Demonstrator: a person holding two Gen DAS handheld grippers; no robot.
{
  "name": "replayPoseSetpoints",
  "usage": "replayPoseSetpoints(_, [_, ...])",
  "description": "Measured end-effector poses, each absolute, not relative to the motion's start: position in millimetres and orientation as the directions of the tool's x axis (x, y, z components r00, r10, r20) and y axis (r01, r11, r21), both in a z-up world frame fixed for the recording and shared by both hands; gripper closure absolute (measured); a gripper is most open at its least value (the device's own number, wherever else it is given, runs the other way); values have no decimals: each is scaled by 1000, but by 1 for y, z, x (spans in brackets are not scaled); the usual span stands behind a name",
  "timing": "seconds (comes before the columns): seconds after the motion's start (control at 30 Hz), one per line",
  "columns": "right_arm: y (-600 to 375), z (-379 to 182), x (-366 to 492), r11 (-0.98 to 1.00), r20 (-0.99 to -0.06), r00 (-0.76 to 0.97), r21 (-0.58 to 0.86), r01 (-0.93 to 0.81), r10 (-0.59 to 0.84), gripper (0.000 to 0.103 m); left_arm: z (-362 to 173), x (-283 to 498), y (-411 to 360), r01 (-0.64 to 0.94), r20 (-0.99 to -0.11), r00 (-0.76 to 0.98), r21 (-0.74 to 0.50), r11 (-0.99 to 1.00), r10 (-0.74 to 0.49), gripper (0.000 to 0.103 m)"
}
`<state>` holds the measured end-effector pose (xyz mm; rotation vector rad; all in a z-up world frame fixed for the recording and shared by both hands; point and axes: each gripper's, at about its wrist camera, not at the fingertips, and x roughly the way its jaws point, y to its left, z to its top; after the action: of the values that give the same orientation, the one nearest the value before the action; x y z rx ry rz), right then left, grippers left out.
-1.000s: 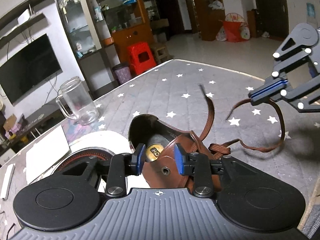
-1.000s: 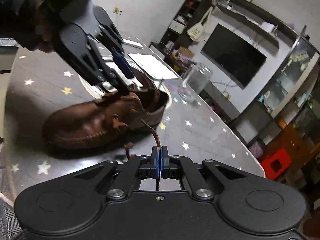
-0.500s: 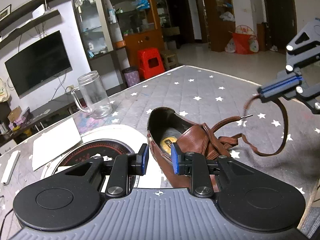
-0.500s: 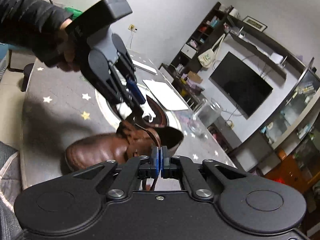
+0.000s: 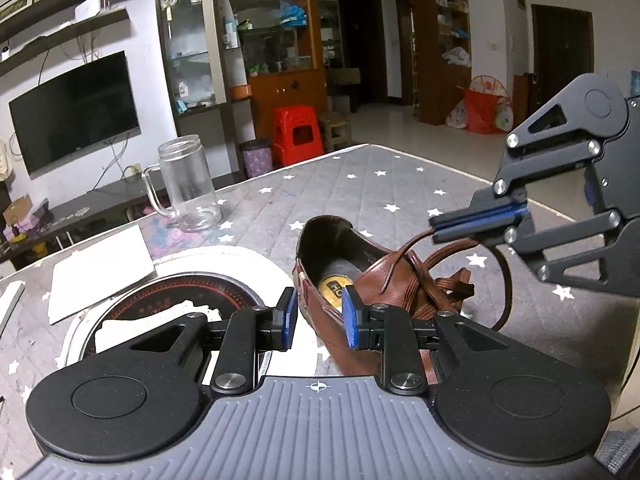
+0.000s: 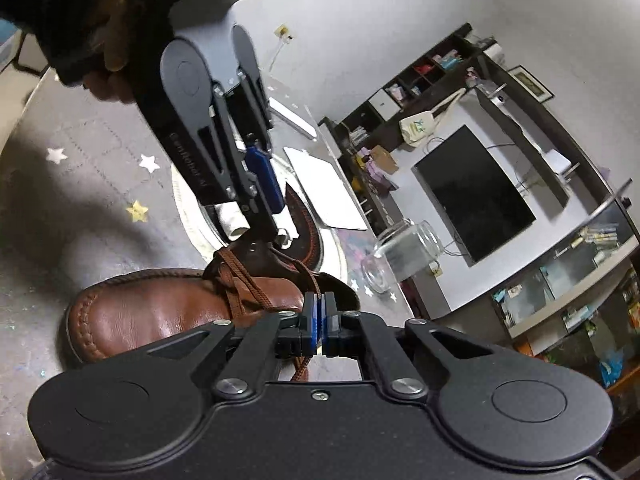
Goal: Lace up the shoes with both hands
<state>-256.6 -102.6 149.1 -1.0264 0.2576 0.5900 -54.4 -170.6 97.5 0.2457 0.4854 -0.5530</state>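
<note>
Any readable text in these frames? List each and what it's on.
"HO": start of a word on the gold insole label inside the brown shoe; the rest is hidden.
Side of the left gripper: a raised word, too blurred to read.
Tote bag on the wall shelf: green mark, unreadable.
Cabinet boxes and bottles: too small to read.

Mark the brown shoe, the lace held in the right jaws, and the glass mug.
brown shoe [image 6: 160,312]: right wrist view, on the glossy toe leather.
lace [image 5: 506,280]: left wrist view, on the loop hanging below the shut right jaws.
glass mug [image 5: 192,188]: left wrist view, on the clear side wall.
</note>
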Motion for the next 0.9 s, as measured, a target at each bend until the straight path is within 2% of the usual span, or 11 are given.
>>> replayPoseSetpoints(0.77, [-72,118,-252,265,-506,798,-761,-592,327,101,96,-54,-176,563,-502,739,94,821,-449,76])
replayPoseSetpoints(0.9, [-73,119,-253,258,-485,819,-786,-562,305,101,95,-54,-176,563,-503,739,97,821,-448,76])
